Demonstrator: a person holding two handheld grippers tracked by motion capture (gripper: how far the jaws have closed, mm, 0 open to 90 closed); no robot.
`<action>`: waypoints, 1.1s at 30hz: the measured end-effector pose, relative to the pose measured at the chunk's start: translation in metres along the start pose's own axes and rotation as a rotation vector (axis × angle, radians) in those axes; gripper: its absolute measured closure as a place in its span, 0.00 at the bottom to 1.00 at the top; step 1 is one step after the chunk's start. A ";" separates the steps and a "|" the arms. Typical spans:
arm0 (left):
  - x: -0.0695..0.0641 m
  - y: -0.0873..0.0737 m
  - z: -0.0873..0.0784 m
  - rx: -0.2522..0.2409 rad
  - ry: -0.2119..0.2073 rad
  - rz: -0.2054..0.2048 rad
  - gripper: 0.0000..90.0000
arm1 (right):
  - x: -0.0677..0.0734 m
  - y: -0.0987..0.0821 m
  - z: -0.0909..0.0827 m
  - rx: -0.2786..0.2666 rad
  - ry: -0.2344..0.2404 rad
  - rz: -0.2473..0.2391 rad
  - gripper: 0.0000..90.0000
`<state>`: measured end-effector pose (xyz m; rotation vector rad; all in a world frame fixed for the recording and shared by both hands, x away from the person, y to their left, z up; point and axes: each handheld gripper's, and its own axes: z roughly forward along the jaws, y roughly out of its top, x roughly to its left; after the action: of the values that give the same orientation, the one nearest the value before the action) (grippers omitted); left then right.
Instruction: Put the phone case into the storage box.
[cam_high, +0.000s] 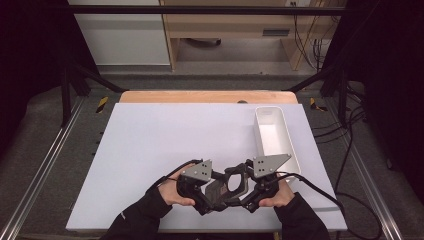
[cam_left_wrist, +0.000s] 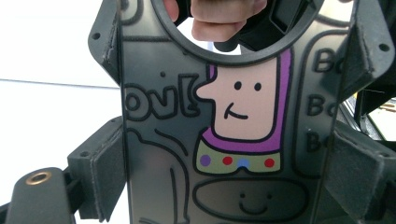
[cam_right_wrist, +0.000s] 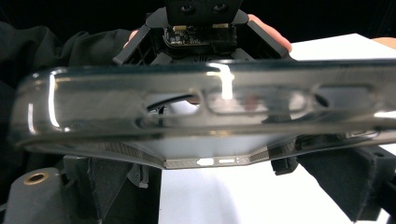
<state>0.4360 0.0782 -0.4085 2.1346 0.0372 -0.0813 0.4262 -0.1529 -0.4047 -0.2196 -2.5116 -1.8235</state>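
A dark translucent phone case (cam_high: 231, 184) hangs in the air over the table's front edge, between my two grippers. In the left gripper view its face (cam_left_wrist: 233, 116) carries a cartoon figure in a purple hood, with a round camera hole at the top. My left gripper (cam_high: 216, 189) is shut on it, its pads (cam_left_wrist: 109, 172) pressing both long edges. My right gripper (cam_high: 246, 181) grips the case from the opposite side. A second pair of pads (cam_left_wrist: 108, 46) clamps the edges near the hole. The right gripper view has the case's glossy rim (cam_right_wrist: 116, 107) edge-on above that gripper's fingers (cam_right_wrist: 345, 186).
A long white bin (cam_high: 289, 145) stands at the right of the white table (cam_high: 150, 145), with nothing visible inside. A wooden strip (cam_high: 200, 96) borders the far edge. Black frame posts and cables stand beyond the table's sides.
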 end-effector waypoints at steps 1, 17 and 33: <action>0.000 0.000 0.000 0.007 0.006 0.006 0.11 | 0.000 0.000 0.000 -0.001 -0.001 0.001 0.14; -0.001 -0.012 -0.038 0.000 0.131 -0.022 0.03 | 0.000 0.009 -0.017 -0.014 -0.068 0.012 0.14; 0.009 -0.048 -0.075 -0.078 0.374 -0.200 0.02 | -0.006 0.017 -0.030 0.008 -0.247 0.080 0.13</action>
<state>0.4457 0.1671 -0.4095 2.0360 0.4650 0.2000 0.4322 -0.1769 -0.3793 -0.5700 -2.6206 -1.8590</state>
